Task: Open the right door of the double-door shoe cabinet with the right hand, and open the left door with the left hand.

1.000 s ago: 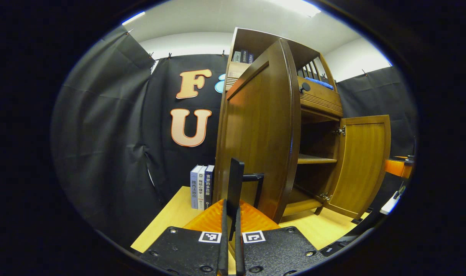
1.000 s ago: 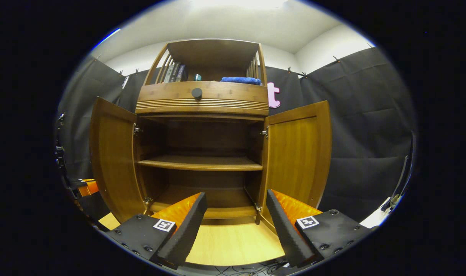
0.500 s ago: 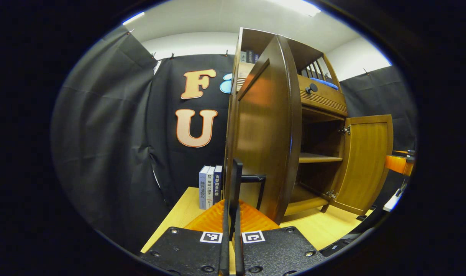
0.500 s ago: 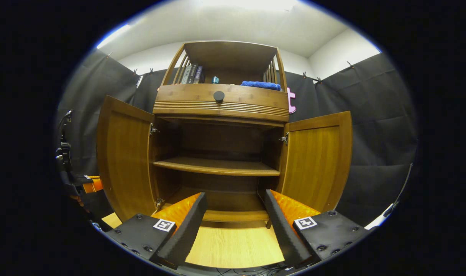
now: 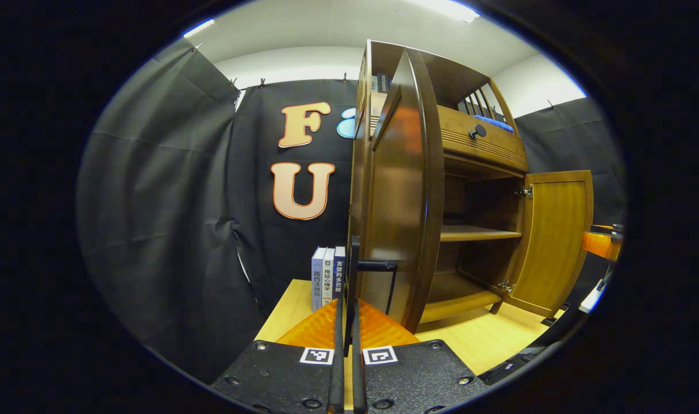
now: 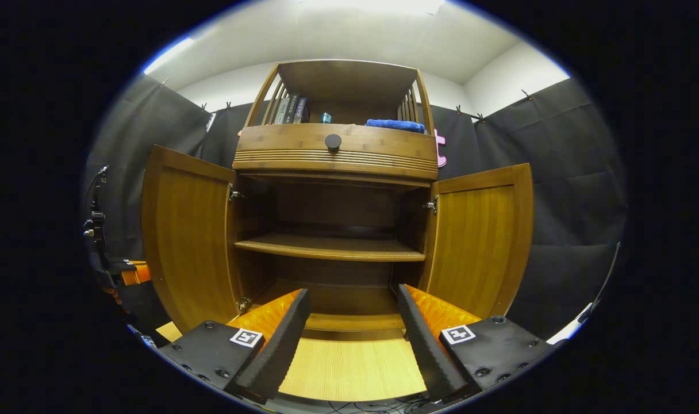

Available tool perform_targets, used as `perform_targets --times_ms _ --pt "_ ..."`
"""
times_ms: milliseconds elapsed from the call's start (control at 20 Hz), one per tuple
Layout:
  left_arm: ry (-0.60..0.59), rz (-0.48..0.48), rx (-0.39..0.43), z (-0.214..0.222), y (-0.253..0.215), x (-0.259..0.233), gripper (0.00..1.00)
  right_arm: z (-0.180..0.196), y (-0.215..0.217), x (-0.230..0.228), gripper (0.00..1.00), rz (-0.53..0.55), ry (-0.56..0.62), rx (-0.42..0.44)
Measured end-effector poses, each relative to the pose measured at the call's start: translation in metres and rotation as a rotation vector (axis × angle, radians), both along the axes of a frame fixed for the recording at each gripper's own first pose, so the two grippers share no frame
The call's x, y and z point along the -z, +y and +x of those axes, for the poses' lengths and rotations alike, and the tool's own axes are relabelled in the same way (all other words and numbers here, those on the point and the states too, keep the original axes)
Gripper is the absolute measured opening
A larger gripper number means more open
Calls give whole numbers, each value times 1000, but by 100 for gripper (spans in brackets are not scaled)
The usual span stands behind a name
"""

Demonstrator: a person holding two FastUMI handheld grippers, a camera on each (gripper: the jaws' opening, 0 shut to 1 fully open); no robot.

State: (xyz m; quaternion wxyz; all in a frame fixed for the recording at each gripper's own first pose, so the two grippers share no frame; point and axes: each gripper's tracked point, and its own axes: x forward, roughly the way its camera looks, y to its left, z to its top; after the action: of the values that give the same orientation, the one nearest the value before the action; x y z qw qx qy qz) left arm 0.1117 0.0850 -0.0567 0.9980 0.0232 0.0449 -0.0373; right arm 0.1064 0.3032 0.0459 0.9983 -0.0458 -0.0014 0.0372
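Note:
The brown wooden shoe cabinet [image 6: 332,155] stands with both doors open. Its left door [image 5: 404,190] [image 6: 188,241] looms edge-on in the left gripper view. My left gripper [image 5: 345,322] is shut on that door's black bar handle [image 5: 378,266]. In the right gripper view it is an orange shape [image 6: 134,273] beyond the left door. The right door [image 6: 479,241] [image 5: 553,236] is swung wide. My right gripper [image 6: 352,328] hangs open in front of the cabinet's middle, apart from it, with nothing between its fingers. The left gripper view has it at the far right [image 5: 599,244].
The cabinet has a bare inner shelf [image 6: 329,247], a drawer with a black knob [image 6: 332,142], and books and a blue cloth [image 6: 395,124] on top. It stands on a light wooden table [image 6: 352,368]. Three upright books [image 5: 326,276] stand left of it.
The left door has swung further open with my left gripper still on its handle. My right gripper has stayed open and barely shifted.

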Motion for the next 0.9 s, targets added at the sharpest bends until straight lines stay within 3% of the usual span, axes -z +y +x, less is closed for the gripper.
perform_targets --times_ms 100,250,550,900 --pt "25 -32 -3 -6 -3 2 5 0 1 -1 98 2 1 -3" --pt "43 -71 -26 -16 -6 -2 6 1 2 -3 94 6 5 -1" --pt "25 5 -69 -24 5 -21 0 -2 5 -20 94 14 7 11" --pt "-26 -16 -78 -32 -4 -51 36 -9 3 -48 98 34 -15 2"
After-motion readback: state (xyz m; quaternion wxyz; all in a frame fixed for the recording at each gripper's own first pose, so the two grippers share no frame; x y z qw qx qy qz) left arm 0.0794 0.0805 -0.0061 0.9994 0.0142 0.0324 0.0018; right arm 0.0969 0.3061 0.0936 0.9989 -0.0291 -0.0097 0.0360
